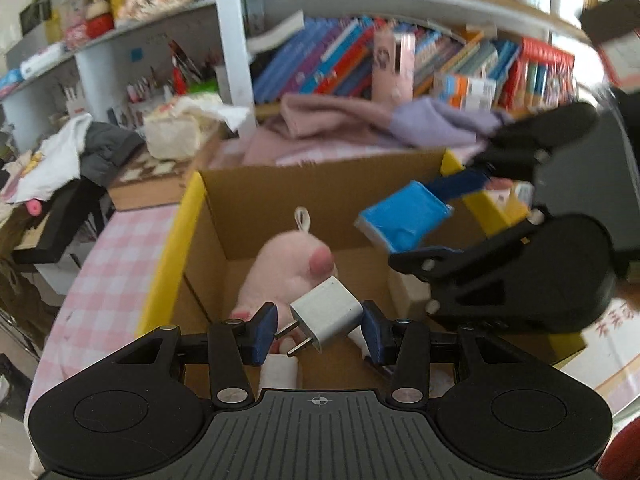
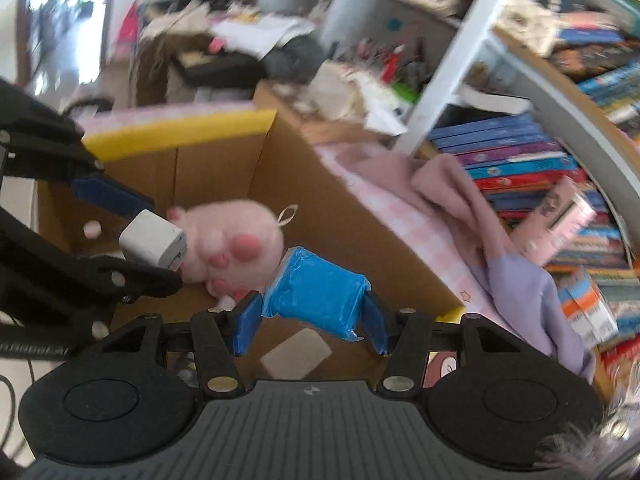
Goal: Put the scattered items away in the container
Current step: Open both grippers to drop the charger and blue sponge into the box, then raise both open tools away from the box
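Left gripper (image 1: 320,330) clamps white plug adapter (image 1: 326,318); right gripper (image 2: 312,320) clamps blue packet (image 2: 316,294); both above cardboard box (image 1: 280,196), plush pig (image 1: 288,268) beneath.

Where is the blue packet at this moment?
The blue packet is clamped in the right hand-held gripper, above the open cardboard box, beside the pink plush toy.
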The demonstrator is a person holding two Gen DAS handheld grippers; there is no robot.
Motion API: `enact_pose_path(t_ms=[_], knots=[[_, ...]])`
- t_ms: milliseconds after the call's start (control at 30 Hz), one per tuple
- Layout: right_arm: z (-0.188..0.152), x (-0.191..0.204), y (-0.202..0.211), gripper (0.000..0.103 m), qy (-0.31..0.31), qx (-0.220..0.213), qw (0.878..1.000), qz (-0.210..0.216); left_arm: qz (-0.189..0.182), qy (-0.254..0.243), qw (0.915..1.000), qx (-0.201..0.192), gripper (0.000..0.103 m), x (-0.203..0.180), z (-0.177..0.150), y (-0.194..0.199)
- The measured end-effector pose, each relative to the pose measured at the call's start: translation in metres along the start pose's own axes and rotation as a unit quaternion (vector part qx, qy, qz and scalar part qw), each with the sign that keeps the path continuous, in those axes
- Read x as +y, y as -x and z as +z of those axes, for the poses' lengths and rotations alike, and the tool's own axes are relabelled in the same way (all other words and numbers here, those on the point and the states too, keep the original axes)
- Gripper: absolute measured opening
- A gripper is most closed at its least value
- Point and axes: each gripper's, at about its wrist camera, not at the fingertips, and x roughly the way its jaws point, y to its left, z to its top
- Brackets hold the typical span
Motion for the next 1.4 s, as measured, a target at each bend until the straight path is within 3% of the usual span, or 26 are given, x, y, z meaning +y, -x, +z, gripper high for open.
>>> enact_pose_path(t_ms=[200, 433, 500, 567, 733, 1033, 1133, 1400], knots=[[0.005, 0.003, -0.029, 0.052, 0.047, 0.04, 0.998, 0.025, -0.004, -0.006, 0.9997, 0.023, 0.044, 0.0, 0.001, -0.014], [0.004, 0.004, -0.042, 0.053, 0.046, 0.064, 0.996, 0.035, -0.003, -0.009, 0.9994, 0.032, 0.045, -0.001, 0.0, -0.018], [0.004, 0.002, -0.041, 0.056, 0.039, 0.059, 0.997, 0.036, -0.007, -0.008, 0.9995, 0.032, 0.046, -0.002, 0.0, -0.017], [0.004, 0.001, -0.039, 0.062, 0.035, 0.054, 0.997, 0.03, -0.004, -0.008, 0.9995, 0.029, 0.055, -0.001, 0.0, -0.015], [0.006, -0.005, -0.029, 0.067, 0.008, 0.04, 0.999, 0.026, 0.003, -0.001, 0.9999, 0.016, 0.065, 0.001, -0.001, -0.008], [0.004, 0.0, 0.01, 0.067, -0.052, 0.0, 0.999, 0.002, 0.015, -0.005, 0.9994, -0.03, 0.068, -0.001, -0.002, 0.027], [0.002, 0.003, 0.027, 0.067, -0.072, -0.016, 0.997, -0.007, 0.023, -0.008, 0.9985, -0.05, 0.074, -0.003, -0.005, 0.043], [-0.009, 0.019, 0.077, 0.067, -0.107, -0.056, 0.992, -0.038, 0.024, 0.01, 0.9963, -0.082, 0.075, -0.003, -0.024, 0.085]])
